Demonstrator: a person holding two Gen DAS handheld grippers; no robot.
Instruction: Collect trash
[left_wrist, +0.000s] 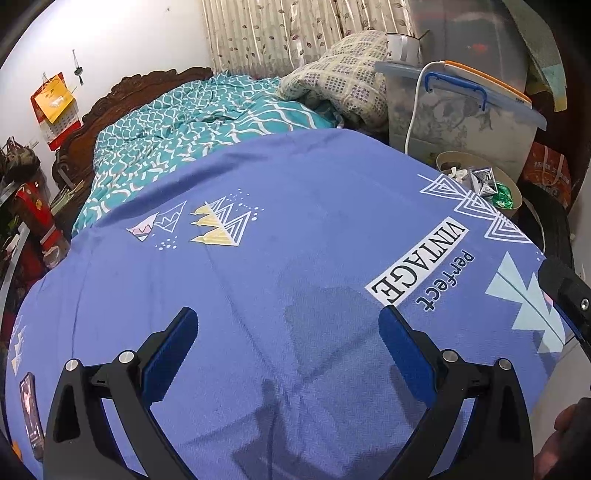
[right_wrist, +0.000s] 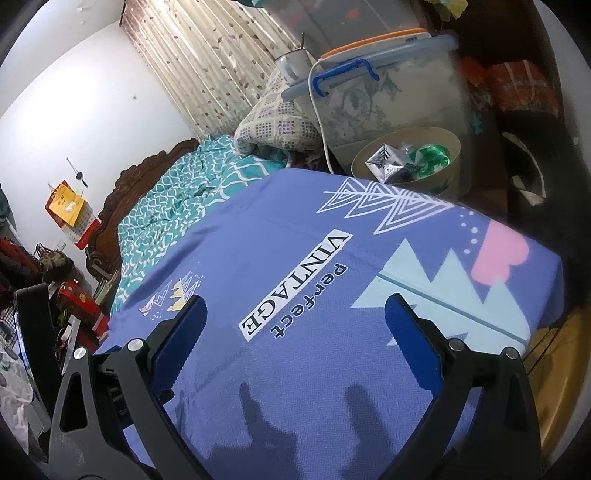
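I have both claws over the blue bedsheet (left_wrist: 258, 280), which fills the middle of both views. My left gripper (left_wrist: 288, 354) is spread wide at the bottom of its frame with nothing between its fingers. My right gripper (right_wrist: 295, 339) is likewise spread and empty, low in its own frame. The trash sits in a round beige bin (right_wrist: 448, 147) at the upper right, just past the far edge of the sheet: a crumpled silver carton (right_wrist: 386, 162) and a green wrapper (right_wrist: 432, 157) lie inside. In the left view the same bin (left_wrist: 515, 184) shows at the right edge. A clear storage box (right_wrist: 399, 96) stands behind it. A phone (left_wrist: 31, 417) lies at lower left.
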